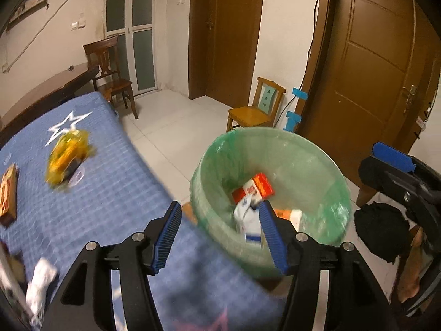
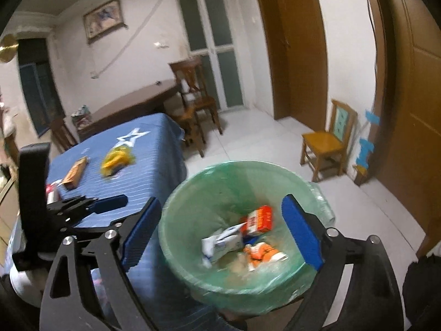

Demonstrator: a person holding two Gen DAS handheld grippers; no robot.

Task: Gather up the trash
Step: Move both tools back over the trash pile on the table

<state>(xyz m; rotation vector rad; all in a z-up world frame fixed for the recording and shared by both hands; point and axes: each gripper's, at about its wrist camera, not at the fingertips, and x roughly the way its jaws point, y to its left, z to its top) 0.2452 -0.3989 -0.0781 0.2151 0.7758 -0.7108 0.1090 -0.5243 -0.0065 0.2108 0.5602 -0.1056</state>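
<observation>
The left gripper [image 1: 220,237] was spread wide with nothing between its blue pads, hanging over the edge where the blue checked tablecloth [image 1: 91,193] met the trash bin [image 1: 325,165], which sat at about 3 o'clock from it. The right gripper [image 2: 223,229] was wide open and empty too, framing the bin [image 2: 193,193] from above. The bin had a green bag liner and already held a few bits: a red and white carton [image 2: 259,219] toward 12 o'clock inside, a white and blue carton [image 2: 223,244] lying on its side near the middle, and an orange and white wrapper [image 2: 261,252] at about 5 o'clock from that. Through the left wrist camera the white carton [image 1: 248,220] looked pretty smeared, so it was hard to tell if it was resting or mid-drop. Trash was out on the table too: a crumpled yellow wrapper [image 1: 67,155] at about 10 o'clock from the left gripper, just below the white star print [image 1: 69,127], a flat brown box [image 1: 8,195] off at 9 o'clock, and a white crumpled piece [image 1: 41,287] down by the left edge. A small wooden chair [image 1: 256,110] stood by the wall past the bin, at 12 o'clock.
</observation>
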